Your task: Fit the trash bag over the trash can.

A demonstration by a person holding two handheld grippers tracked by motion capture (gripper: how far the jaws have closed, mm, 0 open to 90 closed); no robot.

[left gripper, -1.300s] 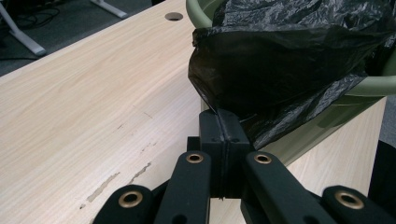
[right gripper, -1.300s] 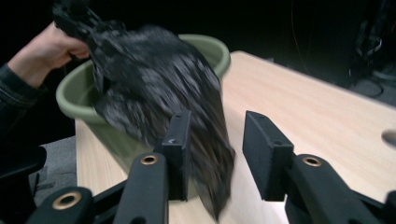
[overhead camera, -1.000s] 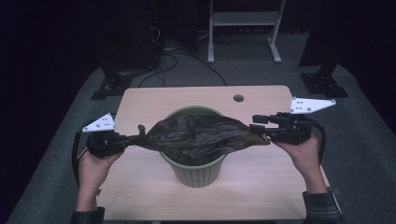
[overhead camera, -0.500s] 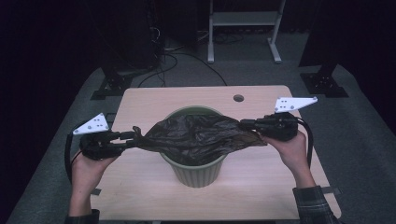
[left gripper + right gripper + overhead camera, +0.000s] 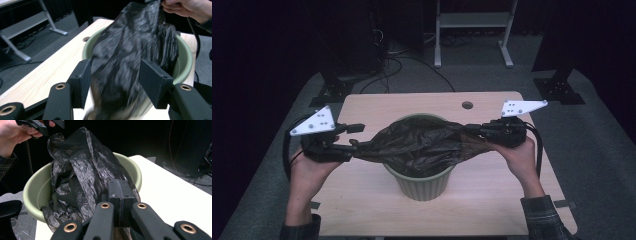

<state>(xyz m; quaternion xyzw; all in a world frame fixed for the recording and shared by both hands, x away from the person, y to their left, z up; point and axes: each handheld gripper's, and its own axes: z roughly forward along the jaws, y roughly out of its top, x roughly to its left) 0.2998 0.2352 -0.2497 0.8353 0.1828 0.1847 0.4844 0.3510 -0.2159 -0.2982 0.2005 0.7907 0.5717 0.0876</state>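
Note:
A crumpled black plastic bag (image 5: 422, 145) is stretched across the mouth of a pale green bin (image 5: 424, 185) at the middle of the wooden table (image 5: 372, 210). My left gripper (image 5: 357, 136) is at the bag's left end. Its jaws have just been opening, and in the left gripper view (image 5: 117, 72) the bag (image 5: 135, 42) hangs loose between the spread pads. My right gripper (image 5: 469, 131) is shut on the bag's right edge. In the right gripper view its pads (image 5: 119, 187) are pinched together on the film (image 5: 82, 167) over the bin's rim (image 5: 32, 192).
A small round hole (image 5: 467, 105) is in the table's far edge. A metal stand's legs (image 5: 472, 30) and cables (image 5: 412, 60) lie on the dark floor beyond. Bare tabletop runs on both sides of the bin and in front of it.
The left gripper's jaws have spread apart and that hand has risen a little. The right gripper has shifted slightly left, drawing the bag's right edge over the bin.

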